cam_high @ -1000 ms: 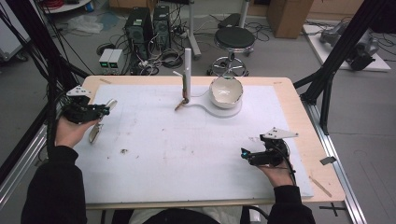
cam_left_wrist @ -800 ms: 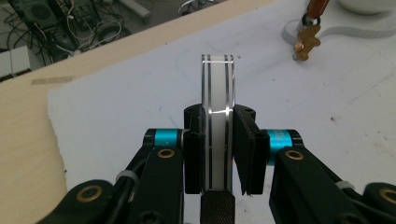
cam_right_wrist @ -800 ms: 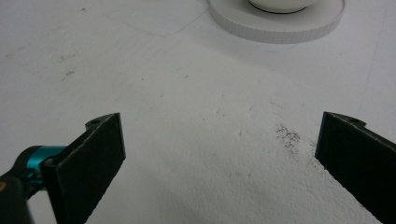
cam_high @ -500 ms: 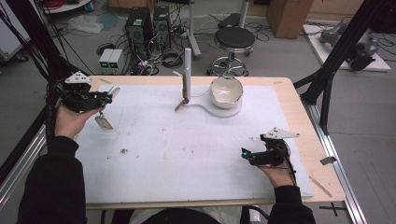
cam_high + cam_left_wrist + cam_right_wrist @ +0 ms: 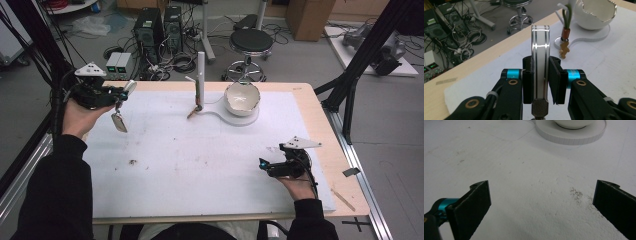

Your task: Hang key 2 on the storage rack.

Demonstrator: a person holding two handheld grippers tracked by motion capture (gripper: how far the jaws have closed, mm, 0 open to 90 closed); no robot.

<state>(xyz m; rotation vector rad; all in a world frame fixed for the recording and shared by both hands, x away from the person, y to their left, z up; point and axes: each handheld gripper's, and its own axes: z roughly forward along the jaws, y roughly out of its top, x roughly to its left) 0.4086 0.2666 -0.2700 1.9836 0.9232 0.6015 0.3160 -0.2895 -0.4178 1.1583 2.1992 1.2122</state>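
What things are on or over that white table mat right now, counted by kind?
Hand-held grippers: 2, left gripper shut on the keyring tag, right gripper open
White broken-eggshell bowls on a round base: 1
White upright posts: 1
Small gingerbread-man charms: 1
Flat white-and-silver keyring tags: 1
Total: 6

The bowl (image 5: 242,97) is set on its stand (image 5: 235,119) at the mat's (image 5: 200,165) far edge, the post (image 5: 200,75) just left
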